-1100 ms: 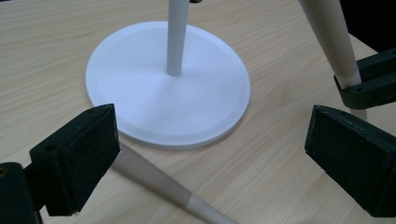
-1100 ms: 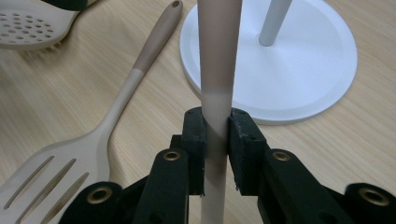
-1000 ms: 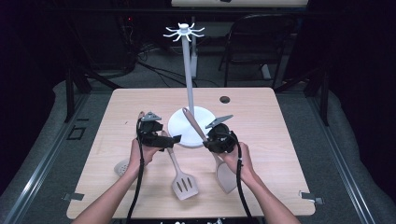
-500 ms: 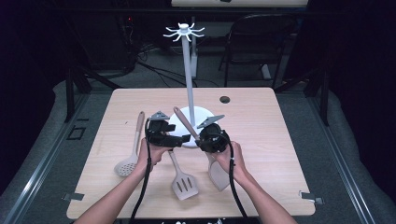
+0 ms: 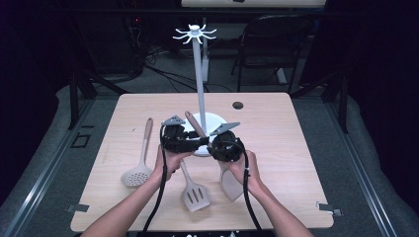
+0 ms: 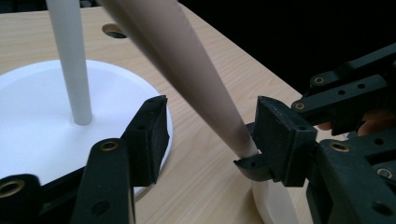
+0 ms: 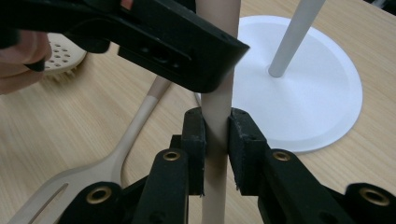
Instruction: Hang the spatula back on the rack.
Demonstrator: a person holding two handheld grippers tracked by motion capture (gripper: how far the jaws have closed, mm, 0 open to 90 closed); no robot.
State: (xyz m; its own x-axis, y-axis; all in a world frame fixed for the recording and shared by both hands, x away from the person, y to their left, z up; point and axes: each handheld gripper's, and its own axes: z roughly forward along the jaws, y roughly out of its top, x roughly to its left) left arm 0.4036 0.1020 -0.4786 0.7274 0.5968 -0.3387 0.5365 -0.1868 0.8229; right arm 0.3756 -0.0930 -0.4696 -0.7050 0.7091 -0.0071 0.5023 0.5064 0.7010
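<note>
Over the table (image 5: 296,148), the right gripper (image 7: 215,140) is clamping the spatula (image 5: 231,182), handle tilting up toward the stand (image 5: 200,98); the left gripper (image 6: 210,135), now nearer, has been closing around it, seemingly not yet gripping.

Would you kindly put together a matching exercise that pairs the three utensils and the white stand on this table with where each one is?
Things:
1. solid spatula
2. slotted turner
3. perforated skimmer
4. white stand

Places:
A. lying flat on the left side of the table, apart from both hands
B. standing upright at the table's middle
C. clamped by its handle in the right gripper
D. lying flat towards the table's front edge, near the middle

Pairs: 1-C, 2-D, 3-A, 4-B
</note>
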